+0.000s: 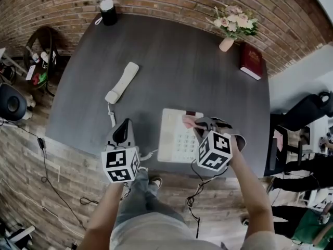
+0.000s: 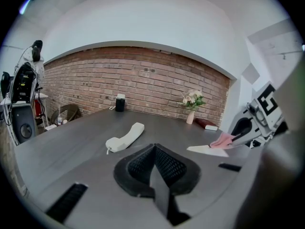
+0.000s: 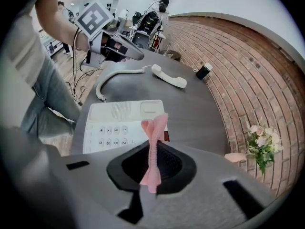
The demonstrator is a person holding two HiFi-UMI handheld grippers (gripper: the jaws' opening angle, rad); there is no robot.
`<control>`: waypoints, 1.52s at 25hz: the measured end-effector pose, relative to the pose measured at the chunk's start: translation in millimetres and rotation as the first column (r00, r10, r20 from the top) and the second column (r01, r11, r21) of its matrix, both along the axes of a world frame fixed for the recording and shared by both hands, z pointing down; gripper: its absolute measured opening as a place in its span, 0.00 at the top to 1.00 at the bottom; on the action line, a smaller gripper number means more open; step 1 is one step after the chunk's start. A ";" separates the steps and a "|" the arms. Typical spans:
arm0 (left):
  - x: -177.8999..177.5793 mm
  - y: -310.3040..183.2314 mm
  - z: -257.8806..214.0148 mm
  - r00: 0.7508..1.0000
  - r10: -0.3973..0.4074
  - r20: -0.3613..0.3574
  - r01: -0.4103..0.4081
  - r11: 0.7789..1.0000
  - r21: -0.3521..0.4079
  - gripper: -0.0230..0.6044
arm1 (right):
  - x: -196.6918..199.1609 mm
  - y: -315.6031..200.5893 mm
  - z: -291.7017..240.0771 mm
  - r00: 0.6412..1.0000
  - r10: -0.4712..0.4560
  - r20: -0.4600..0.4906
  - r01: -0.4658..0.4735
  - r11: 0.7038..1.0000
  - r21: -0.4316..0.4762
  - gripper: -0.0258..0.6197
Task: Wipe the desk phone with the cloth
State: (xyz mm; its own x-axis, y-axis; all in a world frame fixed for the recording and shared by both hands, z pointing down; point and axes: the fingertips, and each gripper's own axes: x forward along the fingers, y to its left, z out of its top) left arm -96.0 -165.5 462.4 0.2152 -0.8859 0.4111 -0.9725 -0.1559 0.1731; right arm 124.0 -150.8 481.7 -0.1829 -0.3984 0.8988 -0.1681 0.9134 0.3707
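Observation:
The white desk phone (image 1: 176,137) sits near the table's front edge, its keypad (image 3: 109,130) facing up. Its handset (image 1: 122,82) lies off the base, farther back and to the left, with the cord (image 3: 107,80) trailing toward the phone. My right gripper (image 1: 200,125) is shut on a pink cloth (image 1: 188,121), which hangs over the phone's upper right part; the cloth (image 3: 153,147) stands pinched between the jaws. My left gripper (image 1: 123,130) hovers just left of the phone, shut with nothing in it; the left gripper view shows the handset (image 2: 125,137) ahead.
A black cylinder (image 1: 108,12) stands at the table's back left. A vase of flowers (image 1: 232,26) and a red book (image 1: 251,60) are at the back right. A chair (image 1: 44,51) and loose cables (image 1: 47,165) lie off the left side.

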 end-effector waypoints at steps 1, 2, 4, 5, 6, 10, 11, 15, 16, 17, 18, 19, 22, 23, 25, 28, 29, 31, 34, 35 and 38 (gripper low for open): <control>0.6 -3.0 1.8 1.000 -0.001 -0.001 0.001 1.000 -0.003 0.96 | 0.0 -4.2 0.6 1.000 -0.004 -0.003 0.004 1.000 0.004 0.93; 1.5 -5.6 3.4 1.000 -0.002 -0.002 0.002 1.000 -0.006 0.96 | 0.1 -7.8 1.1 1.000 -0.007 -0.003 0.007 1.000 0.007 0.93; 3.7 -10.0 5.6 1.000 -0.002 -0.004 0.002 1.000 -0.010 0.96 | 0.6 -13.5 1.8 1.000 -0.012 -0.002 0.012 1.000 0.013 0.93; 4.7 -11.7 6.4 1.000 -0.002 -0.004 0.001 1.000 -0.012 0.96 | 1.0 -15.9 2.1 1.000 -0.014 -0.004 0.014 1.000 0.016 0.93; 5.3 -13.3 7.2 1.000 -0.002 -0.005 0.002 1.000 -0.013 0.96 | 1.5 -18.2 2.5 1.000 -0.017 -0.007 0.017 1.000 0.019 0.93; 6.1 -17.4 8.6 1.000 -0.005 -0.005 0.005 1.000 -0.015 0.96 | 2.5 -24.3 4.7 1.000 -0.025 -0.014 0.025 0.999 0.021 0.93; 6.1 -17.9 8.5 1.000 -0.006 -0.004 0.006 1.000 -0.014 0.96 | 2.4 -25.0 5.5 1.000 -0.026 -0.014 0.026 0.999 0.020 0.93; 6.3 -17.7 10.0 1.000 -0.008 -0.001 0.008 1.000 -0.018 0.96 | 3.2 -26.4 11.2 1.000 -0.025 -0.013 0.025 1.000 0.011 0.93; 6.9 -17.1 11.0 1.000 -0.007 0.000 0.007 1.000 -0.019 0.96 | 3.6 -26.7 12.8 1.000 -0.024 -0.013 0.024 1.000 0.010 0.93; 7.4 -16.1 12.1 1.000 -0.005 0.001 0.005 1.000 -0.020 0.96 | 3.6 -26.6 14.1 1.000 -0.023 -0.011 0.023 1.000 0.009 0.93; 7.7 -14.9 13.3 1.000 -0.003 0.002 0.003 1.000 -0.022 0.96 | 3.3 -26.0 15.2 1.000 -0.023 -0.009 0.023 1.000 0.008 0.93; 7.8 -14.0 14.2 1.000 -0.002 0.003 0.002 1.000 -0.024 0.96 | 3.0 -25.3 16.0 1.000 -0.023 -0.008 0.023 1.000 0.006 0.93; 7.1 -13.2 14.8 1.000 -0.002 0.006 0.002 1.000 -0.029 0.96 | 1.9 -23.6 17.3 1.000 -0.022 -0.006 0.022 1.000 0.000 0.93; 7.0 -13.4 14.3 1.000 -0.001 0.007 0.001 1.000 -0.028 0.96 | 1.7 -23.2 17.8 1.000 -0.021 -0.006 0.021 1.000 -0.002 0.93; 6.7 -13.5 13.6 1.000 0.003 0.014 -0.003 1.000 -0.026 0.96 | 1.8 -22.7 19.2 1.000 -0.018 -0.005 0.018 1.000 -0.006 0.93; 5.5 -12.7 14.3 1.000 0.004 0.021 -0.003 1.000 -0.025 0.96 | 1.5 -21.2 21.3 1.000 -0.013 0.000 0.013 1.000 -0.009 0.93; 4.8 -12.2 14.5 1.000 0.002 0.021 -0.001 1.000 -0.025 0.96 | 1.2 -20.4 21.9 1.000 -0.012 0.002 0.012 1.000 -0.010 0.93; 3.8 -11.0 14.1 1.000 -0.002 0.021 0.002 1.000 -0.025 0.96 | 1.1 -18.7 22.6 1.000 -0.010 0.004 0.010 1.000 -0.013 0.93; 4.1 -8.7 13.8 1.000 -0.004 0.021 0.005 1.000 -0.025 0.96 | 2.2 -16.2 23.4 1.000 -0.008 0.006 0.008 1.000 -0.018 0.93; 4.2 -8.1 14.0 1.000 -0.005 0.020 0.006 1.000 -0.026 0.96 | 2.4 -15.5 23.6 1.000 -0.007 0.008 0.007 1.000 -0.020 0.93; 3.7 -6.5 14.0 1.000 -0.007 0.021 0.008 1.000 -0.028 0.96 | 2.1 -14.2 23.8 1.000 -0.003 0.015 0.003 1.000 -0.025 0.93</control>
State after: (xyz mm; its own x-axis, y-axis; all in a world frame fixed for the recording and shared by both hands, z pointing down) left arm -92.3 -172.0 476.5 0.1994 -0.8757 0.4398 -0.9771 -0.1437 0.1569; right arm 126.1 -165.0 505.5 -0.1975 -0.3751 0.9057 -0.1704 0.9229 0.3451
